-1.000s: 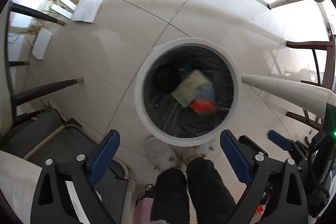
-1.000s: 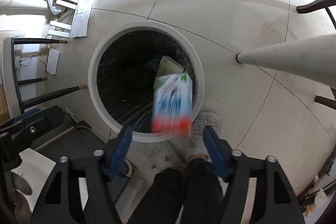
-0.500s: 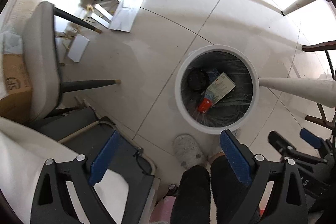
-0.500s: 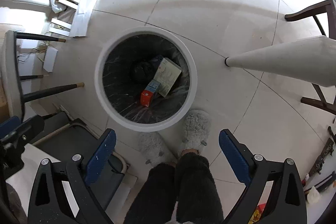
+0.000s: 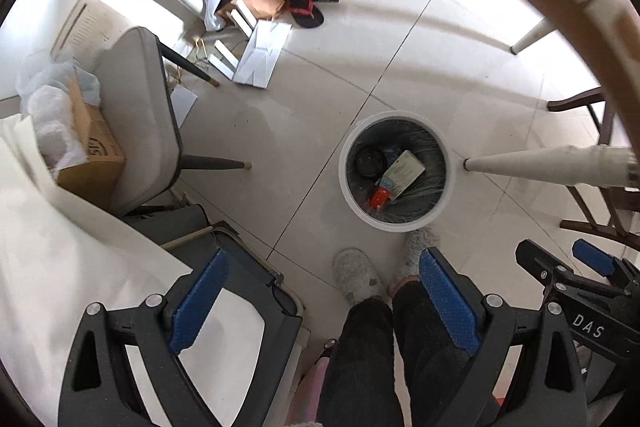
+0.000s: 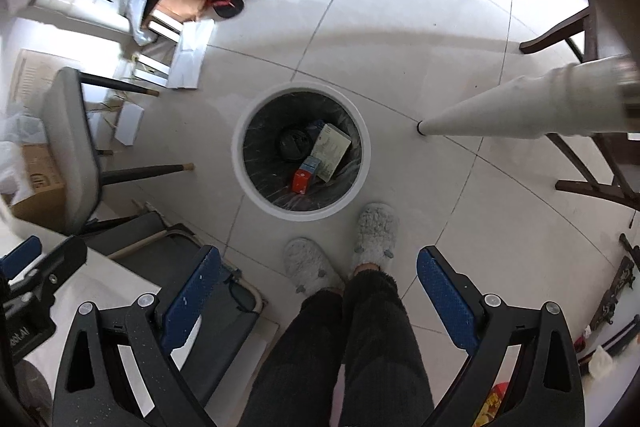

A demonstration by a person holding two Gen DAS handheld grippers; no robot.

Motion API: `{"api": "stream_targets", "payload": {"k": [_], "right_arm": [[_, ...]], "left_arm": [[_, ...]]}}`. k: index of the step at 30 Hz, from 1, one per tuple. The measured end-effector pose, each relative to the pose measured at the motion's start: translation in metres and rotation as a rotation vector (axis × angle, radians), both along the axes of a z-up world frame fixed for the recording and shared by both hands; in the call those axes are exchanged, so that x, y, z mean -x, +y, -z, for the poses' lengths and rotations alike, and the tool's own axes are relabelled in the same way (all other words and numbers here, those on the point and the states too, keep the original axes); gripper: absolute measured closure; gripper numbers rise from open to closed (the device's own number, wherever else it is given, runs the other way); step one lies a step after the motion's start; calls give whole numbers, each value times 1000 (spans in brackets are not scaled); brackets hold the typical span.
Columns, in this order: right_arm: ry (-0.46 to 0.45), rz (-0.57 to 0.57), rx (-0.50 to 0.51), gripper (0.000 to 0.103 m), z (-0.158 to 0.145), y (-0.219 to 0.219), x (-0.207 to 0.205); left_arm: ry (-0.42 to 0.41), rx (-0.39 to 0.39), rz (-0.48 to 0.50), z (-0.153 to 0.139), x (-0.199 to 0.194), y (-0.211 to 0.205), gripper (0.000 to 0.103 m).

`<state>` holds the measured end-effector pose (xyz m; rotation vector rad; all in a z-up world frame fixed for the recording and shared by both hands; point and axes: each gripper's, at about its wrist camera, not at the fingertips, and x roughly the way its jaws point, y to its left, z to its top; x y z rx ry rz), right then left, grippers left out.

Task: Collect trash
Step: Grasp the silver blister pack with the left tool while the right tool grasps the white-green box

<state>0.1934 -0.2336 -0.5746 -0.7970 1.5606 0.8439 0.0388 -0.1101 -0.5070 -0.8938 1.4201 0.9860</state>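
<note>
A round white trash bin (image 5: 348,151) with a black liner stands on the tiled floor; it also shows in the right wrist view (image 6: 240,163). Inside lie a red and blue carton (image 6: 305,174), a pale flat box (image 6: 331,151) and a dark round object (image 6: 294,143). The carton (image 5: 381,195) and the flat box (image 5: 403,172) also show in the left wrist view. My left gripper (image 5: 320,305) is open and empty, high above the floor. My right gripper (image 6: 316,297) is open and empty, high above the bin. The right gripper also shows in the left wrist view (image 5: 576,267).
A grey chair (image 5: 140,119) stands left of the bin, with a cardboard box (image 5: 92,155) beside it. White table legs (image 6: 520,107) and a dark wooden chair (image 6: 592,163) are on the right. Boxes, papers and sandals (image 5: 304,11) lie at the back. The person's slippered feet (image 6: 374,233) stand by the bin.
The carton has dropped from the right gripper into the bin. Both grippers have risen well away from the bin, so it looks smaller and more of the room shows.
</note>
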Motion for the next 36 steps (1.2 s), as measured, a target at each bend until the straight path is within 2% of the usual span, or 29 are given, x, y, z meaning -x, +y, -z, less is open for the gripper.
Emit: {"api": "stream_targets", "payload": {"k": [11,16,20,22,23,24,28,32,36], "right_arm": [[-27,-25,-37,3,-140,-12,15],[-18,-40,-75,3,-189,-14,15],[-12,1,-135,3,-225,-6,0],[-1,43,-167,3,-242,2,-17],[7,63,-179,3,-248,6,-25],[41,83,-191,3,-255,11,-34],[37,162,-267,3,-278,41,-91],[-9,205,-305,3,-298,78,-165],[-85,166,-303,3,-317,139,-250]], "left_arm": [[-35,-32,53,-98,1,-24,5],[-68,-89,52,-142,0,-23,5],[-86,-147,42,-171,-12,-5,5],[-87,-182,47,-185,-24,8,5],[-94,-205,52,-194,-33,17,0],[-99,-221,54,-201,-40,23,0],[-124,-295,36,-228,-83,68,0],[-104,-342,-19,-244,-136,121,0],[-107,-330,-95,-247,-192,184,0]]}}
